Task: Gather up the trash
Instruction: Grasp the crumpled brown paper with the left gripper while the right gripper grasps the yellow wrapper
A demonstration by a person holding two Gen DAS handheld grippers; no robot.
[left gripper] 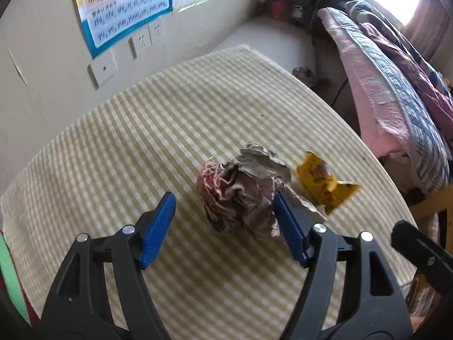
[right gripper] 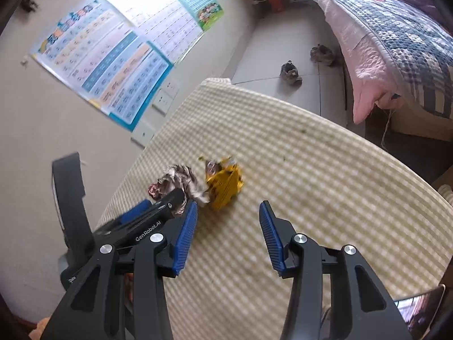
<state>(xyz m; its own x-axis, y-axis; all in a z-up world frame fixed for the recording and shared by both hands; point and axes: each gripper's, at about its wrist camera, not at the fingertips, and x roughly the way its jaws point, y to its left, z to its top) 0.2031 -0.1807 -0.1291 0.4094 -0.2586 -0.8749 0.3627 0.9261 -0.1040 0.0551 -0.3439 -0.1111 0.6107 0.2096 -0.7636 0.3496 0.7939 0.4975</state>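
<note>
Yellow-and-white checked tablecloth (left gripper: 119, 147) covers the table and fills most of both views. Bed with a pink and blue patchwork quilt (left gripper: 396, 90) stands off the table's far right side. Learning posters (right gripper: 113, 56) hang on the beige wall, with white wall sockets (left gripper: 141, 42) below them. Two shoes (right gripper: 290, 72) sit on the floor between table and bed.

Left gripper (left gripper: 223, 206): black frame, blue pads, jaws spread wide, holding nothing. Crumpled brownish paper wad (left gripper: 243, 189) lies on the cloth between the fingers, closer to the right-hand pad, which overlaps its edge in the left wrist view; contact cannot be told.

Right gripper (right gripper: 226, 215): also wide open and empty, above bare cloth. Yellow crumpled wrapper (right gripper: 225, 182) lies on the cloth just ahead of the right gripper's fingertips, slightly toward its left finger. The wrapper sits just beside the paper wad, touching or nearly so at one edge. In the right wrist view the left gripper's finger lies across the wad's near side.
</note>
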